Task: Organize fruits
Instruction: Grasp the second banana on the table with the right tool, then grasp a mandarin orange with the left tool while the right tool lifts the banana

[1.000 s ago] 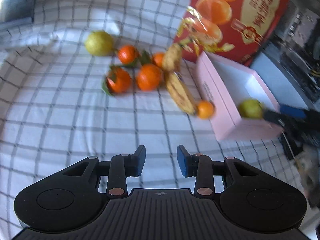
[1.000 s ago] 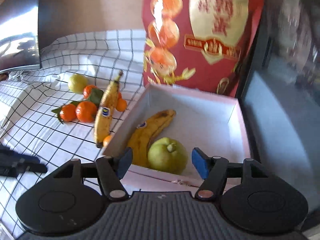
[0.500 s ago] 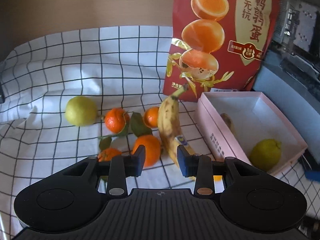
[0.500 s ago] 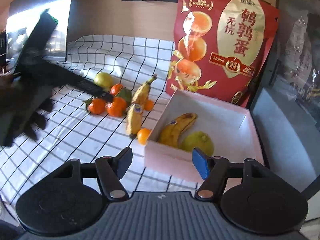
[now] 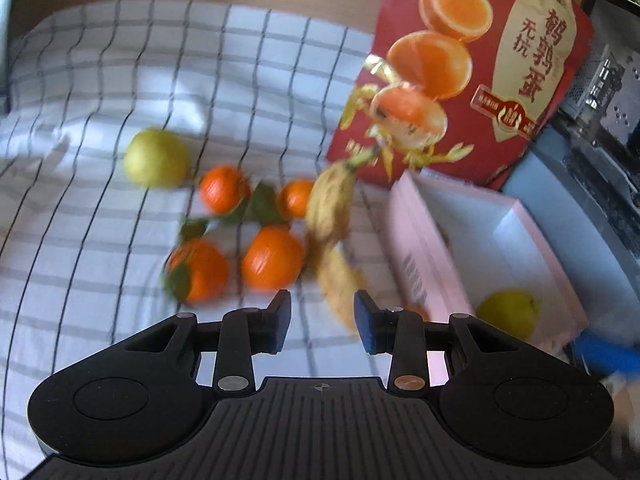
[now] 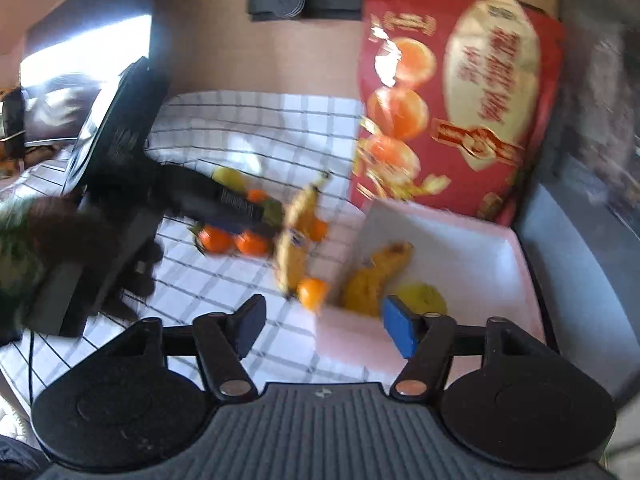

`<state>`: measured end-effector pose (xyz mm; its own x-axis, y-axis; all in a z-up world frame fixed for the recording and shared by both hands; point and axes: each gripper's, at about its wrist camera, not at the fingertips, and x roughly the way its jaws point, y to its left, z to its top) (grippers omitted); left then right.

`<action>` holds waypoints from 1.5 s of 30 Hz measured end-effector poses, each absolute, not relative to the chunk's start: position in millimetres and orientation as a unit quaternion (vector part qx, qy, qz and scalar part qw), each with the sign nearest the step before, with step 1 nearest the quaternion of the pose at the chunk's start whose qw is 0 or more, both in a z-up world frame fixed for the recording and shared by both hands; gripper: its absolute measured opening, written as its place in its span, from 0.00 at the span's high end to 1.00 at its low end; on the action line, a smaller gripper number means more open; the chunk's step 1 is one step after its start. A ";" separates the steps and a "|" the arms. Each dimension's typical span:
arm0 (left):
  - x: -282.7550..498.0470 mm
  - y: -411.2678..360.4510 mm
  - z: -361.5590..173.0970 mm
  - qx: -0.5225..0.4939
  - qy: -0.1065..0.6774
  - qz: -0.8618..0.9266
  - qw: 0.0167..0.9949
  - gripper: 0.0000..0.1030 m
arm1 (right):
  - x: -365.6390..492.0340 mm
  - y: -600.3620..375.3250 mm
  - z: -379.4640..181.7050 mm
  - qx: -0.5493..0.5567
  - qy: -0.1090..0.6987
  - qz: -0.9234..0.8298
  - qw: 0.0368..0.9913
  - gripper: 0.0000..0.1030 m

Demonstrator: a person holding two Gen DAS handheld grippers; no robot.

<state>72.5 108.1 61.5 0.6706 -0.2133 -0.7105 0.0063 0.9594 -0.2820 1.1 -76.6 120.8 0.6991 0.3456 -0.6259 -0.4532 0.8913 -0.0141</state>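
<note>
While a banana (image 6: 374, 280) and a pear (image 6: 424, 298) lie in the pink box (image 6: 480, 264) at the cloth's (image 5: 100, 240) right edge, another banana (image 5: 330, 216), four oranges (image 5: 272, 258) and a second pear (image 5: 156, 158) lie mid-cloth. Left gripper (image 5: 322, 316) is nearly closed and empty. Right gripper (image 6: 324, 326), jaws just narrowing, grips nothing.

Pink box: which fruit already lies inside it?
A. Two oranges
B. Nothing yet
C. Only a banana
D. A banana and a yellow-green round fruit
D: the right wrist view shows a banana beside a yellow-green round fruit inside the pink box.
</note>
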 end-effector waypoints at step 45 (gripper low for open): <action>-25.5 193.8 33.1 -0.217 0.427 -0.035 0.877 0.63 | 81.1 10.4 66.3 -0.028 0.529 0.330 0.781 0.66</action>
<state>-25.5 193.8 33.1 0.6325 -0.2456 -0.7346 -0.1245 0.9039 -0.4093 81.1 10.4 66.3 0.2227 0.4859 -0.8452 -0.5445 0.7811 0.3056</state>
